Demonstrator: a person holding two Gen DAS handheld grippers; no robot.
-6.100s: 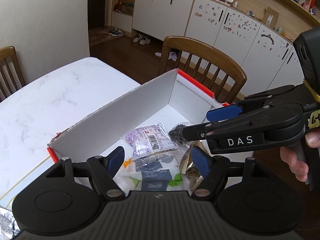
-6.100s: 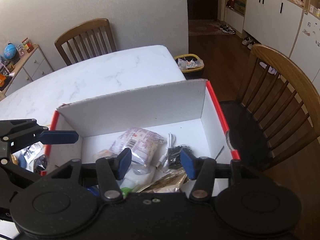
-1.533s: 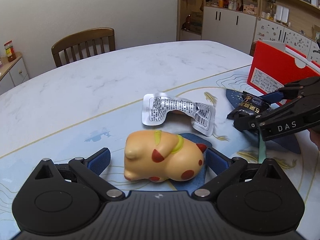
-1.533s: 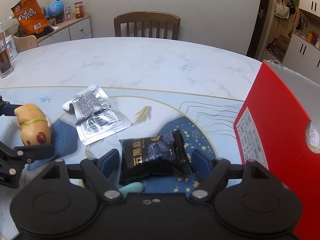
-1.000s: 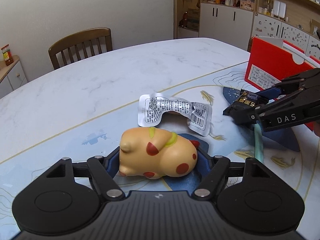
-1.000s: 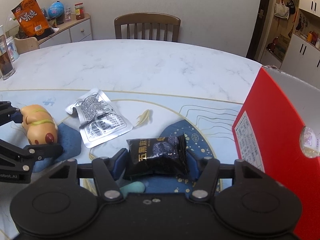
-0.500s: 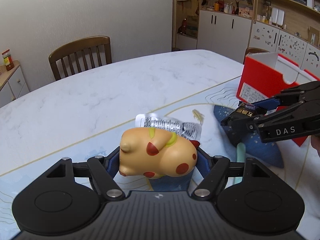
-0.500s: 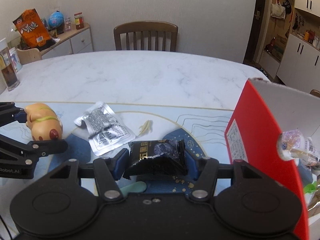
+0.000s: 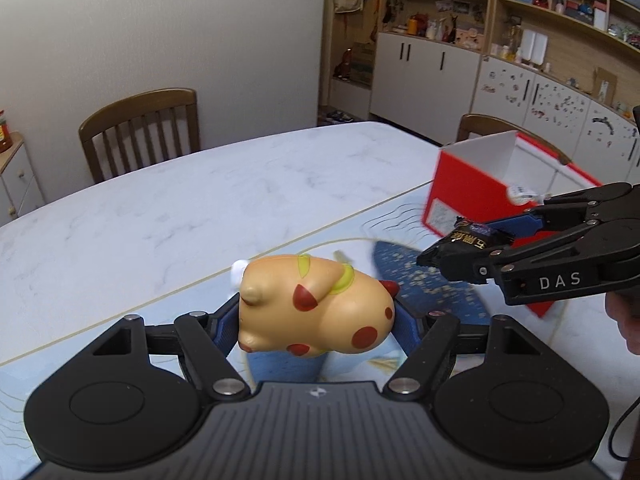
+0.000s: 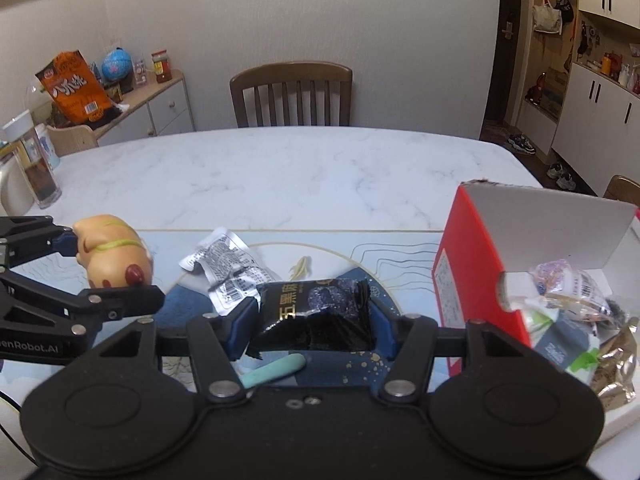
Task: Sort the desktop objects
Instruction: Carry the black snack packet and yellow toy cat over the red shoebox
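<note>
While left gripper [image 9: 316,322] clamps toy pig [image 9: 314,306], right gripper [image 10: 312,320] clamps black packet [image 10: 316,314].

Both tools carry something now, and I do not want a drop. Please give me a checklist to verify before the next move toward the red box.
1. Left tool shut on the spotted toy animal: ok.
2. Right tool shut on the black snack packet: ok.
3. Both items lifted off the table mat: ok.
4. Red box open on top: ok.
5. Free room among the packets inside: cannot tell.
6. Silver packet and teal stick remain unsorted: not ok.
</note>
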